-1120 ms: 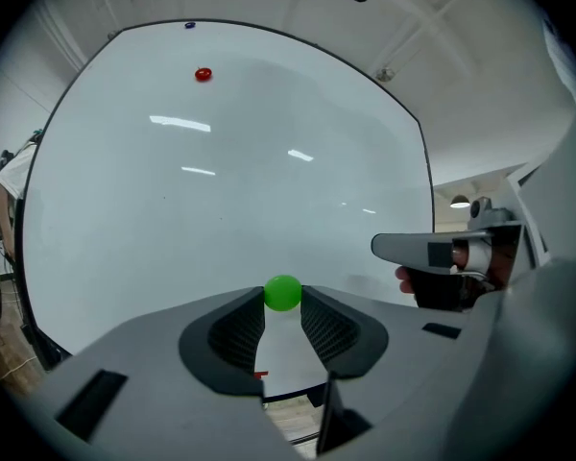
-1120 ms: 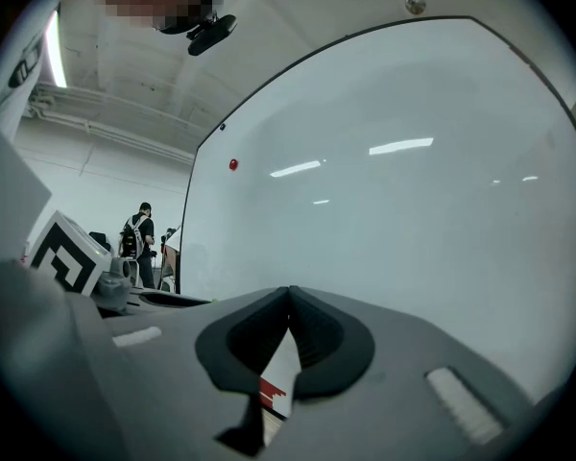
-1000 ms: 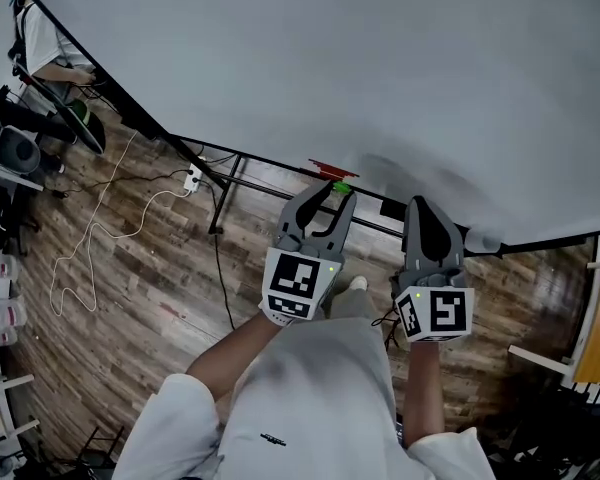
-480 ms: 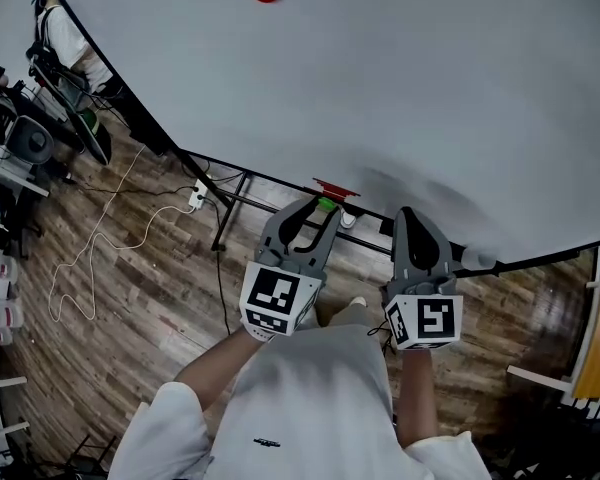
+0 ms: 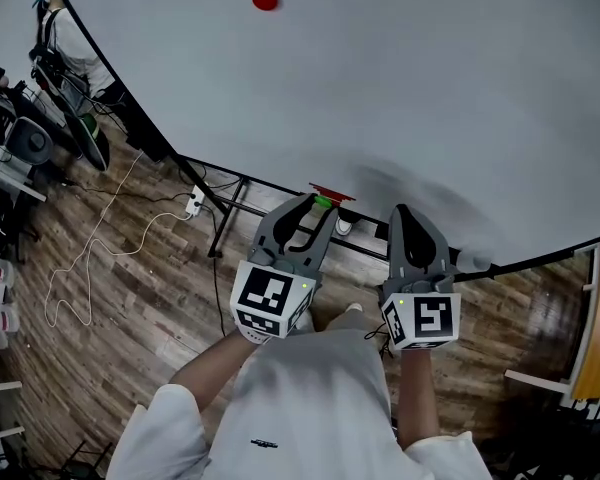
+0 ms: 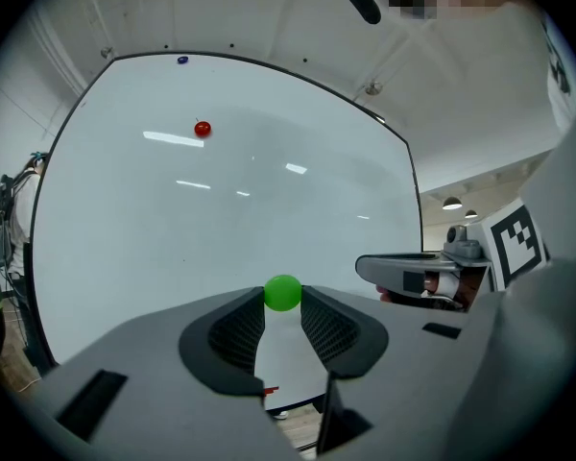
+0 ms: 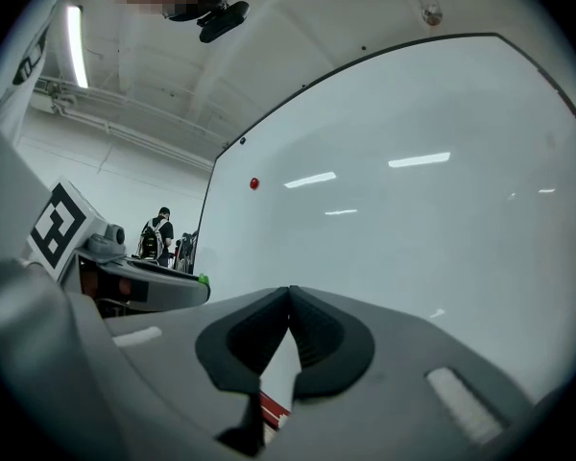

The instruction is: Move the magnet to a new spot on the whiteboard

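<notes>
Under whiteboard (image 5: 430,88): stand leg (image 5: 228,213), pwr strip (image 5: 193,204); left tool (image 5: 322,205): green magnet (image 6: 282,293).

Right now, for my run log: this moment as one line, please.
left claw: shut on green magnet | right claw: shut, empty | red magnet: on whiteboard
</notes>
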`<state>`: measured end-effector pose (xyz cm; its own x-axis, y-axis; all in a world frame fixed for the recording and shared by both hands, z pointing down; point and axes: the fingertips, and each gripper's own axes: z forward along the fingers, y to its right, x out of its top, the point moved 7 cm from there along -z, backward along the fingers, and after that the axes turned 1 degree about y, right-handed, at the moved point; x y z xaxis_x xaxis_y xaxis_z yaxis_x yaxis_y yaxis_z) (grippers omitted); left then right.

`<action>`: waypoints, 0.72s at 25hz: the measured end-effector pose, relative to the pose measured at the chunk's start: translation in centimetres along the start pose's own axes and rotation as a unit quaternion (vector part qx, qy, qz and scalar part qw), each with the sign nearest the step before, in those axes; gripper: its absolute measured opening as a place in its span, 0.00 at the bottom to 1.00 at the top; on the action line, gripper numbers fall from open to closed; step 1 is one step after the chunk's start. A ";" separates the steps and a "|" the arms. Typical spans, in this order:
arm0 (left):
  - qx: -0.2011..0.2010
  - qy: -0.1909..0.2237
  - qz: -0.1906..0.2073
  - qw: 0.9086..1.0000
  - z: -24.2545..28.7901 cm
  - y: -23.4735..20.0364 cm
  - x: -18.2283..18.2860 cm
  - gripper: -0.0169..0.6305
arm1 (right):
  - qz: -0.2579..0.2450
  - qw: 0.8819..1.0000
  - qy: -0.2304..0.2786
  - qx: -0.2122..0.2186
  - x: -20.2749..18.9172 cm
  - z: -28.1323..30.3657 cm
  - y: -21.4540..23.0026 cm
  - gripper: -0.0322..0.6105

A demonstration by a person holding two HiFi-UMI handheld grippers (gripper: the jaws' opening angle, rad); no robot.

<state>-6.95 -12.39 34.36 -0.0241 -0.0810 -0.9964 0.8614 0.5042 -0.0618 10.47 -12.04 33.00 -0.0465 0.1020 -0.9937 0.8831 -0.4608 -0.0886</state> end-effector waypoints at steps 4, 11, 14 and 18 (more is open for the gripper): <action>-0.004 0.005 0.002 1.000 0.4 0.3 1.2 0.21 | 0.001 1.000 0.007 0.003 1.0 -0.1 0.1 0.06; 0.002 0.039 -0.005 0.999 0.7 0.4 4.3 0.21 | -0.011 1.000 0.026 -0.005 3.8 -0.3 0.0 0.06; 0.000 0.052 0.002 0.999 1.3 0.5 5.6 0.21 | -0.009 0.999 0.032 -0.003 3.6 -0.4 0.3 0.06; 0.001 0.063 0.008 0.998 2.6 0.7 7.3 0.21 | -0.031 0.999 0.038 0.002 5.6 0.2 0.4 0.06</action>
<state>-5.21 -14.82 27.16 -0.0734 0.0367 -0.9966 0.8628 0.5036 -0.0450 10.48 -11.86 27.41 -0.0650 0.1974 -0.9782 0.8774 -0.4556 -0.1502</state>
